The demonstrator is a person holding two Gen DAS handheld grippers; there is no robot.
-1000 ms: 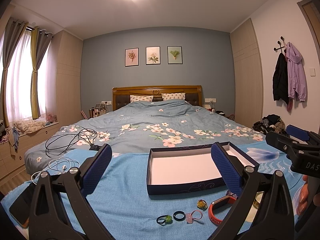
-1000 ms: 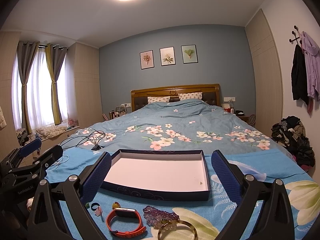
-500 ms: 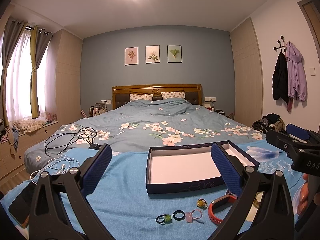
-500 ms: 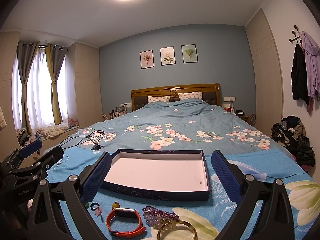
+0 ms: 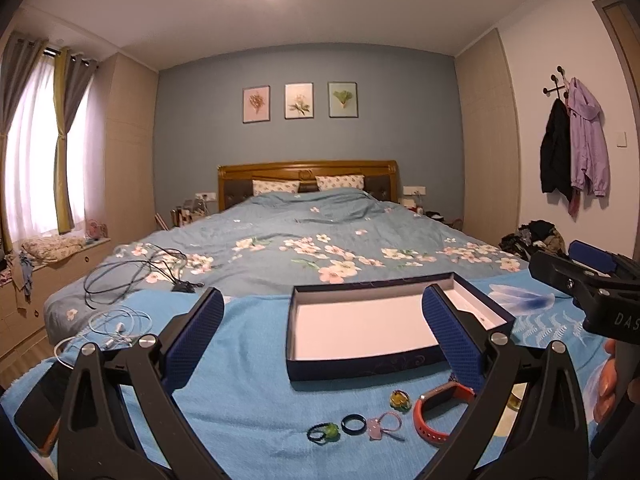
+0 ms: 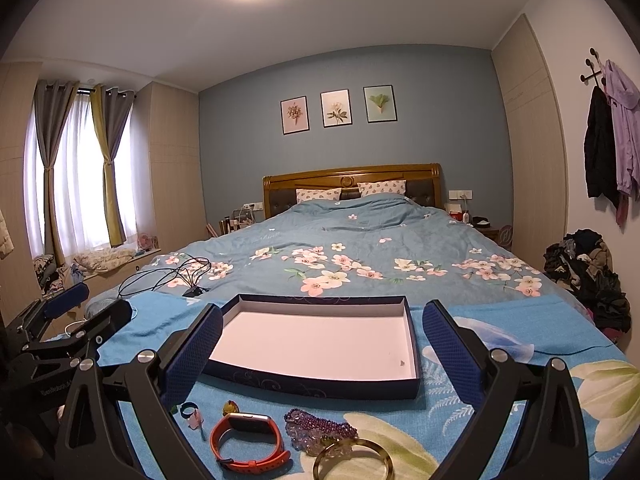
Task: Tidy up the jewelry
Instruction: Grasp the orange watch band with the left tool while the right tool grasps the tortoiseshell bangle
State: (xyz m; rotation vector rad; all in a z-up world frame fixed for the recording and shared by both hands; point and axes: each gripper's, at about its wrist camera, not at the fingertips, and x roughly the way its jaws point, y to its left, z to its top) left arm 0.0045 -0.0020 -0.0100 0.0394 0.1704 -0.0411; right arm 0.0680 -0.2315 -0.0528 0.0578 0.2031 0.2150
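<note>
Left wrist view: left claw (image 5: pixel 320 334) gapes wide, nothing between its pads, hovering above the blue cloth (image 5: pixel 248 368) spread over the bed. The open box (image 5: pixel 362 370), empty with a white floor, lies on the cloth ahead. Nearer the camera a row of small pieces: green-stone ring (image 5: pixel 323 433), dark ring (image 5: pixel 353 425), pink ring (image 5: pixel 385 429), yellow-green ring (image 5: pixel 400 399), and the orange wristband (image 5: pixel 430 418), partly behind the right-hand finger. The right claw (image 5: pixel 580 276) shows at the frame's right edge.

Risks, judged from here: the rings lie flat on soft cloth, so broad pads may pinch fabric along with a ring, or flick it sideways into a neighbour. The dark and pink rings lie just beside each other; a grasp on one could drag both.

Right wrist view: right claw (image 6: pixel 322 346) likewise wide and empty, aimed over the box (image 6: pixel 316 386). In front of it lie the wristband (image 6: pixel 250 442), a purple bead bracelet (image 6: pixel 320 426) and a gold bangle (image 6: pixel 354 462); bangle and beads overlap.

Risks: lifting the bangle could snag the beads. The box is light-looking; a low approach could shove it along the cloth. Both claws work the same narrow strip and could collide.
</note>
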